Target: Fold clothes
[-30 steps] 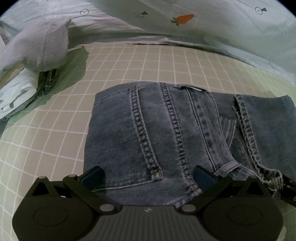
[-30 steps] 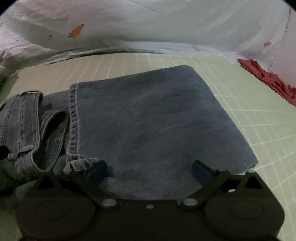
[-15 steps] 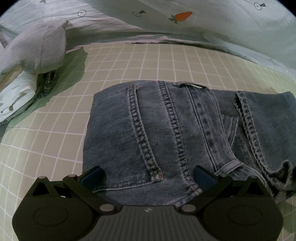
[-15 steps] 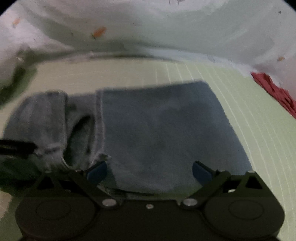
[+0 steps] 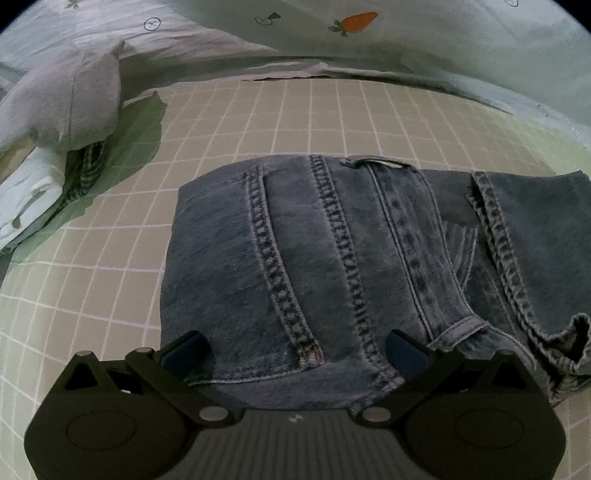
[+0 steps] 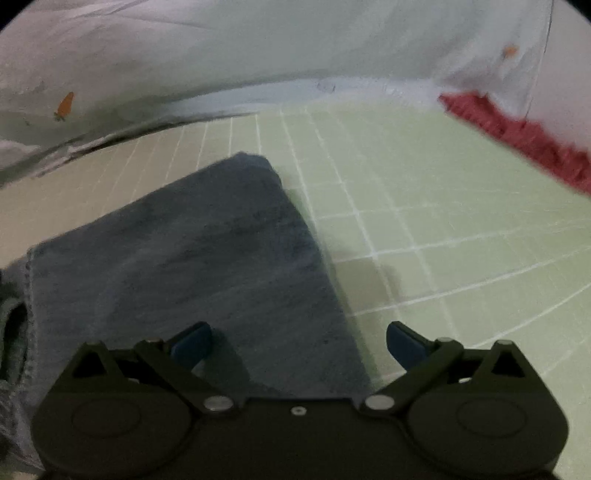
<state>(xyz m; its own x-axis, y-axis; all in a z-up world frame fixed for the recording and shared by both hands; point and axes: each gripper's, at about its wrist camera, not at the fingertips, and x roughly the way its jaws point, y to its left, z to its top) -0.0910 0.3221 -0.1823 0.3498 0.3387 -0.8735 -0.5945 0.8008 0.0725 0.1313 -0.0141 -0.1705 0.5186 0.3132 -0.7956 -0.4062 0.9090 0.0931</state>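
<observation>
Blue denim jeans point(image 5: 332, 258) lie folded flat on a green checked sheet point(image 5: 258, 122). In the left wrist view their stitched seams run away from me, with a hemmed layer at the right. My left gripper point(image 5: 295, 354) hovers open over the near edge of the jeans, nothing between its blue pads. In the blurred right wrist view the plain folded end of the jeans point(image 6: 192, 266) fills the left half. My right gripper point(image 6: 299, 343) is open above its near right corner, one fingertip point(image 6: 404, 341) over bare sheet.
A pile of grey and white clothes point(image 5: 55, 122) lies at the far left. A pale quilt with carrot prints point(image 5: 369, 33) borders the back. A red cloth point(image 6: 524, 136) lies at the far right. Bare checked sheet point(image 6: 443, 221) stretches right of the jeans.
My right gripper has swung to the right: the jeans now sit left in its view and more bare sheet shows. The left gripper has barely shifted. Both stay open.
</observation>
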